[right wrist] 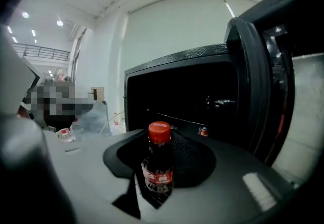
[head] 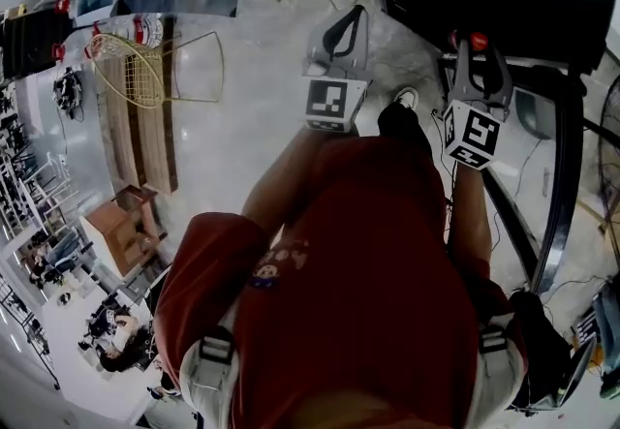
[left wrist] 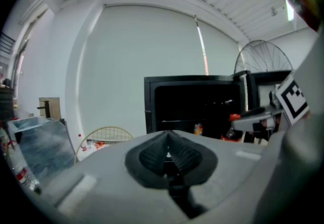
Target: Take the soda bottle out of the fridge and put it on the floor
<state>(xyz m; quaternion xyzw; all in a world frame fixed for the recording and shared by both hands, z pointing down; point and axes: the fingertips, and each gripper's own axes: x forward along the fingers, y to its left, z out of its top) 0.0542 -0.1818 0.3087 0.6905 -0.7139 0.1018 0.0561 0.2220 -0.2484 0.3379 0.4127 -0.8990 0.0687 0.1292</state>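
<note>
The soda bottle [right wrist: 158,167] is gripped upright by its dark body between the two jaws of the right gripper [right wrist: 163,153], with its red cap and red label standing clear above the pads; this is shown plainly only in the right gripper view. In the same view the open black fridge [right wrist: 177,94] is seen just behind the bottle, its door [right wrist: 255,91] swung out on the right and a small can [right wrist: 203,131] left on a shelf inside. In the head view only the red cap is made out at the jaw tips, but there the bottle is shown to be held in the air outside the fridge, above the pale floor [head: 252,127] and ahead of the person's shoe [head: 405,98]. The jaws of the left gripper [left wrist: 169,153] are closed together with nothing between them, as is seen in the left gripper view. That view also shows the fridge from farther left, with the right gripper's marker cube [left wrist: 292,97] and the bottle's cap at its right edge. A wire chair [head: 145,69] and a small wooden stool [head: 121,224] are shown standing on the floor well to the left in the head view alone.
</note>
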